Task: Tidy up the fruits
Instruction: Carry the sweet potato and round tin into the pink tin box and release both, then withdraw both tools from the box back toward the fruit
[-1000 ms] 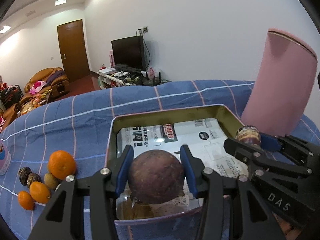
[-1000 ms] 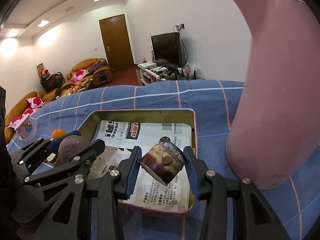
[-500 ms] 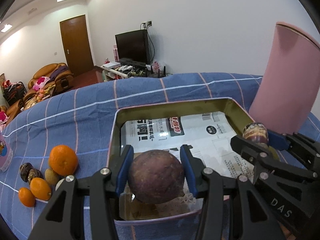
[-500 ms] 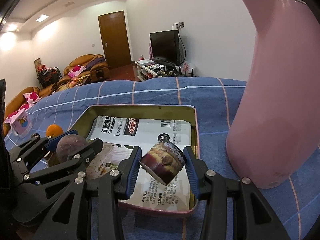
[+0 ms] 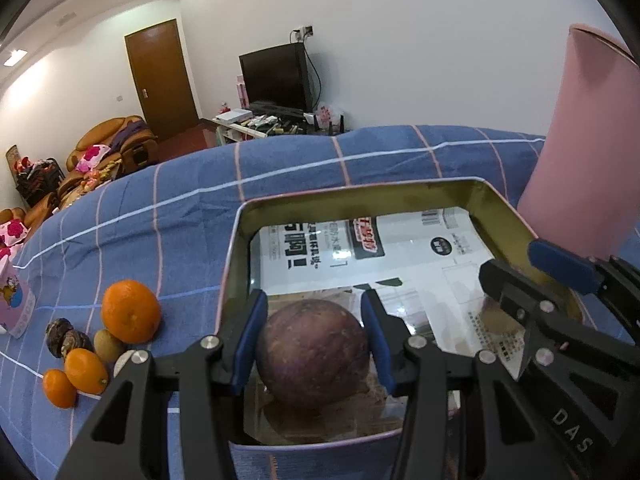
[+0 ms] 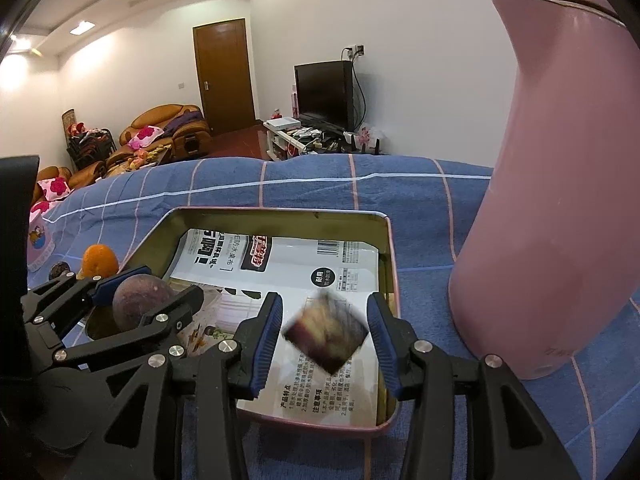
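Purple-brown, the round fruit (image 5: 312, 350) sits between the left gripper (image 5: 314, 338) pads above the tin tray (image 5: 506, 210), where we gather fruit, while the right gripper (image 6: 324, 330), jaws just widened, drops a blurred small item (image 6: 325, 334) into it.

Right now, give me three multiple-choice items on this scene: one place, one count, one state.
1. Where does the tall pink plastic jug stand relative to the gold-lined metal tray?
A inside it; B right of it, on the cloth; C left of it.
2. How many orange citrus fruits lie on the blue checked cloth?
A one; B five; C three.
3. The left gripper is:
A shut on the round purple-brown fruit; B open and empty; C out of view.

Answers: B, the jug stands past the tray's right rim. C, one large and two small lie left of the tray. A, both blue pads press the fruit.
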The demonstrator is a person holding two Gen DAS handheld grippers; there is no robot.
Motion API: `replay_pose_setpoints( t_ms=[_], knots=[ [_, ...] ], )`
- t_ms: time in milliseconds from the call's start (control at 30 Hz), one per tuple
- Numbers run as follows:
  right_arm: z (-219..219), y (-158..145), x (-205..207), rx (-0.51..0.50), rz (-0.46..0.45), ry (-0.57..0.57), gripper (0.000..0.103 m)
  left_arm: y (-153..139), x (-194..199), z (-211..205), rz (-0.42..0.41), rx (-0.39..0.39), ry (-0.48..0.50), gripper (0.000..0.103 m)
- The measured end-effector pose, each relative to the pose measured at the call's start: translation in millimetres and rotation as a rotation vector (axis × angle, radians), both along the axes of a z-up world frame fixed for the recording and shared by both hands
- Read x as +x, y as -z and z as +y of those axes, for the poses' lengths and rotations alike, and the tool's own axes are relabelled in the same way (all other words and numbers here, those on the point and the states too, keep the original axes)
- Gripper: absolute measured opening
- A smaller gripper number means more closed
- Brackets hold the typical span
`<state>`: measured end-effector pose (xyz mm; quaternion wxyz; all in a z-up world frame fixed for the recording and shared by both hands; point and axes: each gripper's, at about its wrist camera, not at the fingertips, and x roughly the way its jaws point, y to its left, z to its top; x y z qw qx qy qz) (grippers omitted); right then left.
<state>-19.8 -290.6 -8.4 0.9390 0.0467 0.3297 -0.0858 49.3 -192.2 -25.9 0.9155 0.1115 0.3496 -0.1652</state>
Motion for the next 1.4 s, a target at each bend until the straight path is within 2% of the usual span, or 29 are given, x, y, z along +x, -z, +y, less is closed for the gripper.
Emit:
replay_pose_setpoints(
  t_ms=[100,133,233,300,333,367,400,433,467,500,633,733,833,967,1400],
  knots=[
    [-4.4,-0.4,-2.6,0.034,-0.017,0.005,0.051,-2.5,-3.2,2.8,-0.021,-0.004,-0.009,0.054],
    [-6.5,-0.5,-3.6,0.049,-0.022,0.005,0.052,-3.6,-4.4,4.4,-0.033,-0.001,-0.02,0.06],
    [-12.3,-1.2,-5.5,0.095,-0.037,0.005,0.052,-5.9,-5.6,8.3,-0.045,-0.019,-0.024,0.064],
    [-14.9,-2.6,-6.9,0.12,-0.05,0.005,0.053,-7.0,-7.9,8.2,-0.049,-0.029,-0.002,0.074],
    [-16.0,-4.9,-9.1,0.141,-0.069,-0.001,0.058,-8.3,-10.8,6.9,-0.058,-0.033,0.016,0.085],
    [-15.8,-6.9,-11.2,0.143,-0.085,0.0,0.063,-11.0,-16.9,4.5,-0.096,-0.022,0.018,0.095],
    [-14.6,-9.4,-13.7,0.134,-0.104,0.007,0.066,-14.2,-21.4,2.3,-0.135,-0.009,0.011,0.098],
    [-12.2,-13.4,-17.9,0.099,-0.136,0.026,0.075,-18.0,-28.5,0.8,-0.191,0.003,0.011,0.101],
    [-10.2,-15.9,-20.3,0.075,-0.155,0.035,0.082,-19.6,-34.0,-0.4,-0.227,0.009,0.018,0.102],
    [-8.4,-18.5,-22.3,0.053,-0.172,0.04,0.083,-20.7,-37.8,-1.1,-0.25,0.013,0.026,0.102],
    [-1.5,-24.9,-29.9,-0.055,-0.258,0.075,0.084,-21.1,-41.9,-1.4,-0.27,0.038,0.028,0.103],
    [-1.1,-24.3,-29.3,-0.085,-0.259,0.095,0.085,-22.0,-42.2,3.7,-0.278,0.021,0.007,0.103],
    [-4.2,-25.8,-30.2,-0.077,-0.263,0.116,0.085,-24.3,-41.1,10.9,-0.293,0.01,-0.033,0.103],
    [-12.7,-25.1,-30.9,-0.042,-0.255,0.133,0.085,-22.4,-34.9,16.9,-0.262,0.005,-0.057,0.103],
    [-25.2,-14.4,-37.6,0.082,-0.198,0.171,0.085,-21.7,-41.7,25.6,-0.26,0.01,-0.066,0.103]
  ],
)
